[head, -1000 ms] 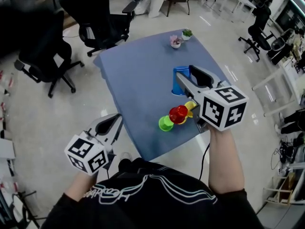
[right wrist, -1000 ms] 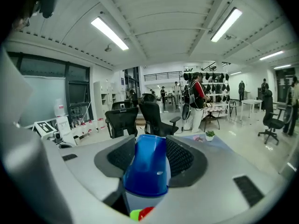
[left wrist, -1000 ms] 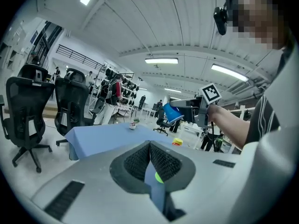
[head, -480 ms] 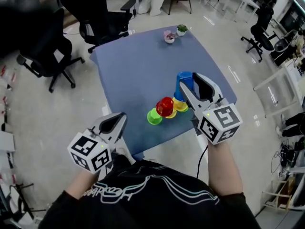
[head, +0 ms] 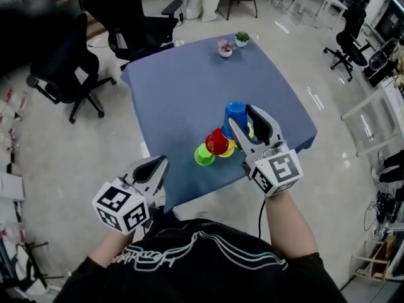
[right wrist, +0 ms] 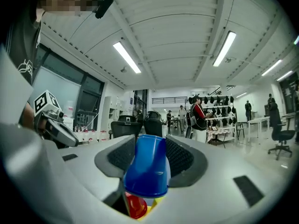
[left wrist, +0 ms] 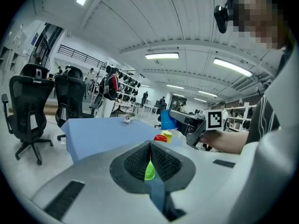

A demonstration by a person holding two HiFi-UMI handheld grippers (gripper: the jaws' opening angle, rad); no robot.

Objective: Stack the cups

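Right gripper (head: 242,116): fingers (right wrist: 181,157) grasp the blue cup (head: 235,112) by its sides, and the cup fills the gap in the right gripper view. Landmark is the red cup (head: 216,142), which sits on the blue surface (head: 183,84) near the front edge. The blue cup is held off the surface, just behind and right of the red cup. The yellow cup (head: 228,150) is just beside the red cup on its right, partly hidden by the gripper. The green cup (head: 203,156) is just beside the red cup, front-left.

Left gripper (head: 159,163) is off the surface edge, well front-left of the red cup. Its fingers are clenched on nothing; the green cup only shows beyond the slit.

Two small plant pots (head: 225,48) stand far behind the red cup, at the far corner.
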